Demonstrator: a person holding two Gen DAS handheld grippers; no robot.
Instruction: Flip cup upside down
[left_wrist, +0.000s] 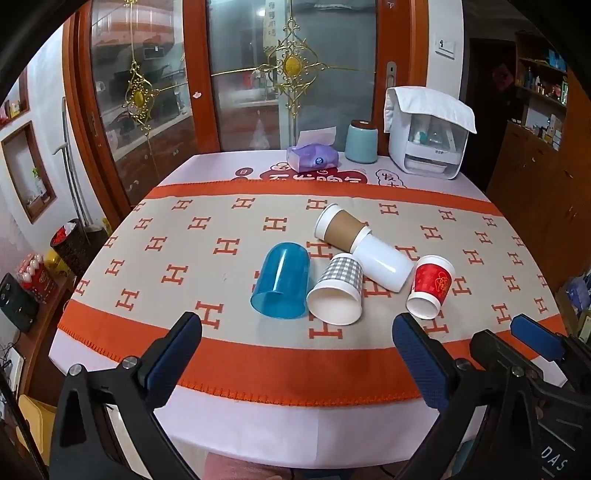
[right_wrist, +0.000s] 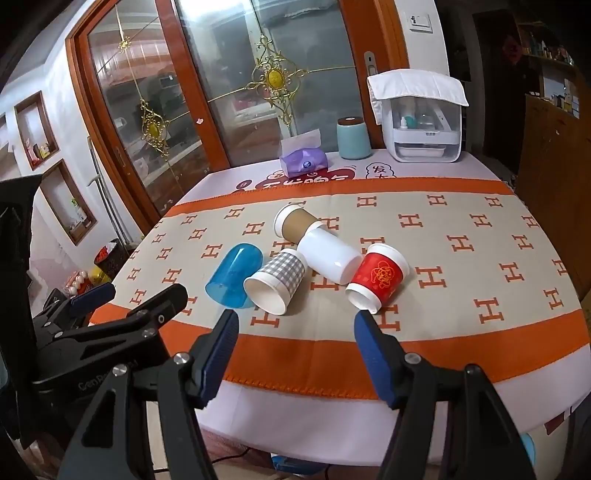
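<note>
Several cups lie on their sides on the patterned cloth: a blue plastic cup (left_wrist: 282, 284) (right_wrist: 233, 275), a grey checked paper cup (left_wrist: 337, 291) (right_wrist: 275, 280), a white cup (left_wrist: 384, 264) (right_wrist: 330, 260), a brown-sleeved cup (left_wrist: 341, 227) (right_wrist: 295, 221) and a red paper cup (left_wrist: 431, 286) (right_wrist: 378, 277). My left gripper (left_wrist: 297, 325) is open and empty, held near the table's front edge short of the blue and checked cups. My right gripper (right_wrist: 293, 321) is open and empty, in front of the checked and red cups. Its fingers (left_wrist: 535, 338) show at the right of the left wrist view.
At the table's back stand a purple tissue pack (left_wrist: 312, 158) (right_wrist: 303, 160), a light blue canister (left_wrist: 361, 142) (right_wrist: 354, 138) and a white appliance (left_wrist: 428, 136) (right_wrist: 421, 122) under a cloth. Glass doors stand behind. A bin (left_wrist: 70, 242) sits left of the table.
</note>
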